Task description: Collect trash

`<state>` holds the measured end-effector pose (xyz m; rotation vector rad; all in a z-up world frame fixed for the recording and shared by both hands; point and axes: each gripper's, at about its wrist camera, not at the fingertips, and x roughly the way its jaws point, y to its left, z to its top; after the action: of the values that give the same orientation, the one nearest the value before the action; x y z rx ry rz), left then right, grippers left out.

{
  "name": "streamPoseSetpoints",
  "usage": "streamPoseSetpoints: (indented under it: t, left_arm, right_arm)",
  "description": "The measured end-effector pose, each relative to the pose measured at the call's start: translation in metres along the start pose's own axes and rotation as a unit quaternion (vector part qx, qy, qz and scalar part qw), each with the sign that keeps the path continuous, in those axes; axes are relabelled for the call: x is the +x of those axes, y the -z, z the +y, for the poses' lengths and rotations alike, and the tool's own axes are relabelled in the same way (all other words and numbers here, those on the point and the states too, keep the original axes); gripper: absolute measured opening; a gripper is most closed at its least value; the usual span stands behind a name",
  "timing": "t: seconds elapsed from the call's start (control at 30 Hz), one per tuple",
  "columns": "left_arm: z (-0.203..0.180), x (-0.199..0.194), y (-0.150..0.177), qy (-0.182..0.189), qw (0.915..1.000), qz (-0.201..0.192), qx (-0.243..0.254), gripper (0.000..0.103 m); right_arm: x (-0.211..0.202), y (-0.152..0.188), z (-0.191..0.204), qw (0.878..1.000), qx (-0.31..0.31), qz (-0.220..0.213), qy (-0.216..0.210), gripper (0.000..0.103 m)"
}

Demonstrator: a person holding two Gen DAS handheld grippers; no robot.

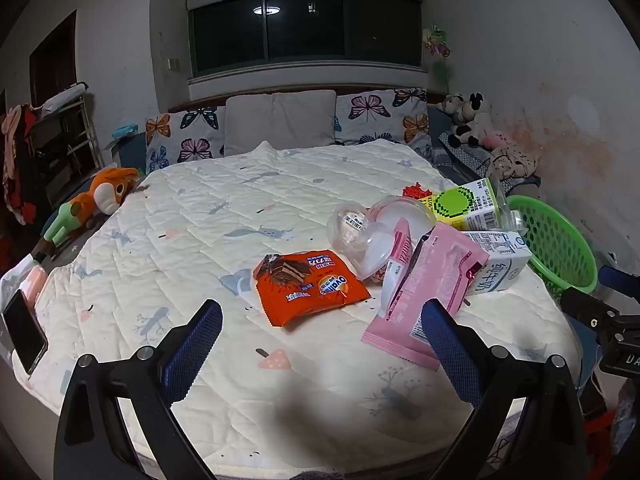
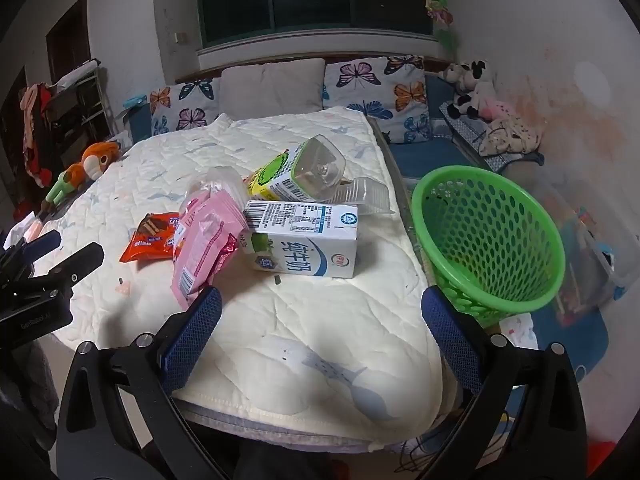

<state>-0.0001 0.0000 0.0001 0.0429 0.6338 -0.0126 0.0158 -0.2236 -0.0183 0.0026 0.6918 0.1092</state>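
Observation:
Trash lies in a heap on the quilted bed [image 1: 224, 240]: an orange Ovaltine wrapper [image 1: 310, 286] [image 2: 152, 242], a pink wrapper [image 1: 430, 296] [image 2: 202, 250], a white milk carton [image 1: 498, 260] [image 2: 304, 242], a green and yellow carton [image 1: 464, 204] [image 2: 276, 178] and clear plastic containers [image 1: 370, 230] [image 2: 322, 168]. A green mesh basket [image 1: 556, 240] [image 2: 490, 240] stands at the bed's right edge. My left gripper [image 1: 322, 344] is open and empty, just short of the orange wrapper. My right gripper [image 2: 322, 340] is open and empty, in front of the milk carton.
Butterfly pillows [image 1: 374, 116] and a grey pillow [image 1: 280, 120] line the headboard. An orange plush toy [image 1: 96, 200] lies at the left edge and a phone [image 1: 24, 336] at the near left. Soft toys [image 2: 476, 92] sit at the far right.

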Motion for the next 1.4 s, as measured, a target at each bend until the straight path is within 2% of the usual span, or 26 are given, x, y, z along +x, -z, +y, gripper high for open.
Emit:
streamPoseSetpoints:
  t: [1.4]
  left_arm:
    - [-0.0059,0.0025,-0.0008,0.005,1.0,0.002,0.001,0.097]
  right_arm:
    - [0.0053,-0.004,-0.0013,1.0,-0.001,0.001,0.005,0.098]
